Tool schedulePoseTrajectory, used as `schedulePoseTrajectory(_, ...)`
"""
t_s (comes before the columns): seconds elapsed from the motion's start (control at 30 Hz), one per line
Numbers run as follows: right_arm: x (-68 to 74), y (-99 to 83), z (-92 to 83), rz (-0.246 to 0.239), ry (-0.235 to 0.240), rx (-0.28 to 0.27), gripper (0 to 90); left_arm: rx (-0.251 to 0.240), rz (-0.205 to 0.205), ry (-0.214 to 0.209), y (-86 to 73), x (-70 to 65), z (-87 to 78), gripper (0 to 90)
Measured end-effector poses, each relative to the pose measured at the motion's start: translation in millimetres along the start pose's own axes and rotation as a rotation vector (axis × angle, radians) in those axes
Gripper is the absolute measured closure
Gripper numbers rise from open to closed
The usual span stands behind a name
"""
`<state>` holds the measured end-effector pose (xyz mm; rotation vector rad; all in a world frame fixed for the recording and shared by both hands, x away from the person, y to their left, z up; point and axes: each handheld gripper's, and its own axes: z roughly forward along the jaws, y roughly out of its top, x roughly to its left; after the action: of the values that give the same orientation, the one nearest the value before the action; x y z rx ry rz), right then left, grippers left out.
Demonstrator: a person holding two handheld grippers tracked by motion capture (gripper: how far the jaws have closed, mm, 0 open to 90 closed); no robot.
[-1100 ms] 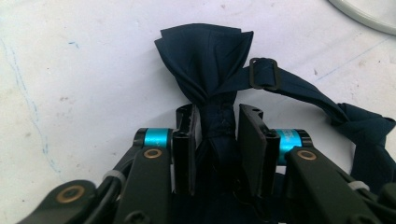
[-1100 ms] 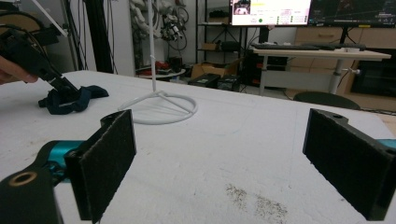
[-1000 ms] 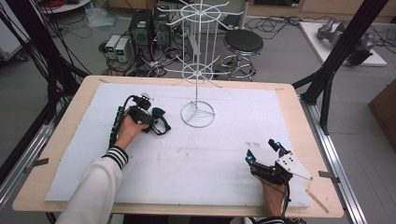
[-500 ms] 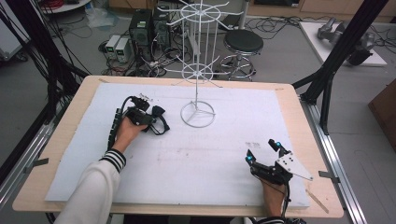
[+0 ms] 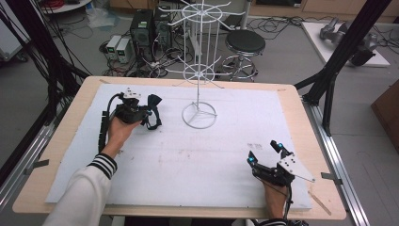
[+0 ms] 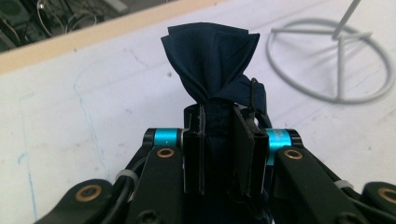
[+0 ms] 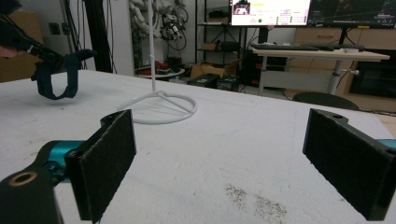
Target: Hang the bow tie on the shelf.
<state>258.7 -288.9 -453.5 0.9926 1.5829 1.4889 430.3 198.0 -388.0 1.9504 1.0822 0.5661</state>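
Pinching the navy bow tie [image 6: 212, 60] at its knot, my left gripper [image 5: 149, 112] had its jaws drawn in narrow on the cloth, so that one fanned wing stood up past my fingertips and the strap loop [image 5: 153, 123] hung down below them toward the white mat [image 5: 197, 155]. I judged the knot the sensible place to hold: it is the thickest and firmest part, and it left the loop hanging free for a hook. Just beyond my left fingertips and a little to their right lay the ring base [image 6: 329, 63] of the white wire stand [image 5: 199, 73], with its thin pole rising from the middle and its hooked spokes spreading higher up. Nothing stood between the tie and that stand, so the way forward looked open; the spokes overhead were what I would have had to mind.

My right gripper [image 5: 264, 153] held nothing, its pads [image 7: 105, 163] spread wide with bare mat between them. It sat low, near the mat's near edge, well apart from the stand and from my left hand [image 5: 120, 132]. Ahead of those open pads was broad unoccupied mat up to the stand's base; to their right, the mat's edge and the wooden table [image 5: 301, 122] rim were closer, leaving less room that way.
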Motion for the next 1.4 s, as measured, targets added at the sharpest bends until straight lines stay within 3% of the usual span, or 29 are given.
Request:
schedulePoseTrajectory(0.47,0.3,0.0,-0.1,0.004,0.0,0.003,8.6,-0.213,0.001,-0.024,14.5,-8.7,-31.4,74.9)
schedulePoseTrajectory(0.97,0.4,0.0,0.1,0.0,-0.001,-0.001,8.6,-0.337,-0.005,-0.08,40.1,-17.2,-57.7,75.0)
schedulePoseTrajectory(1.4,0.3,0.0,0.1,-0.003,-0.002,-0.001,8.6,-0.404,0.03,-0.117,61.9,-31.3,-73.1,75.0)
